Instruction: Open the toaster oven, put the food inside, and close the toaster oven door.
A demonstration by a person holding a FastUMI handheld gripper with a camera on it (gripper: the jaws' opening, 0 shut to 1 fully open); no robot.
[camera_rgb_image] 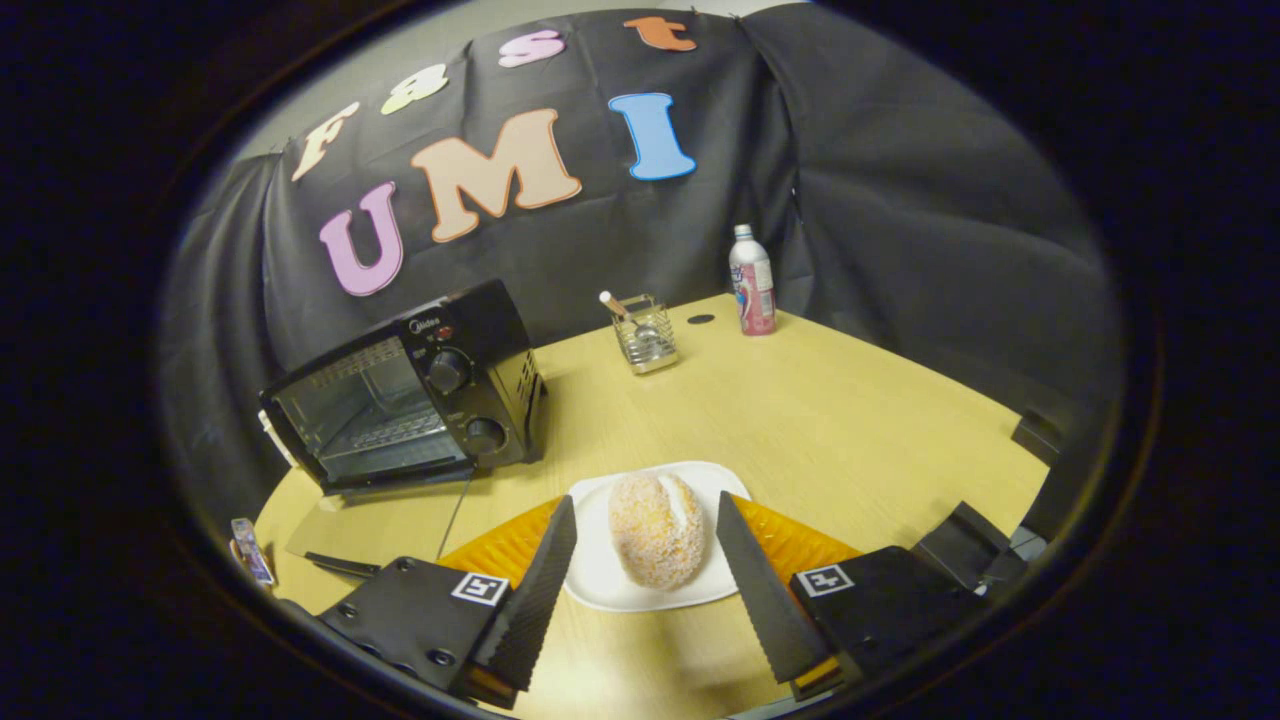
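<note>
The worktop [820, 420] has a light wood-grain surface with a rounded edge. Directly on it: a black toaster oven [405, 395] with its glass door shut, a wire holder [645, 340] containing a utensil, a bottle [752, 282] standing upright beyond the holder, and a white plate [610, 585] bearing a crumb-coated food item [657, 528]. The plate lies between the fingers of the gripper [648, 545], whose jaws stand apart.

bread [657, 529] on plate [610, 580], toaster oven [405, 398] left
</note>
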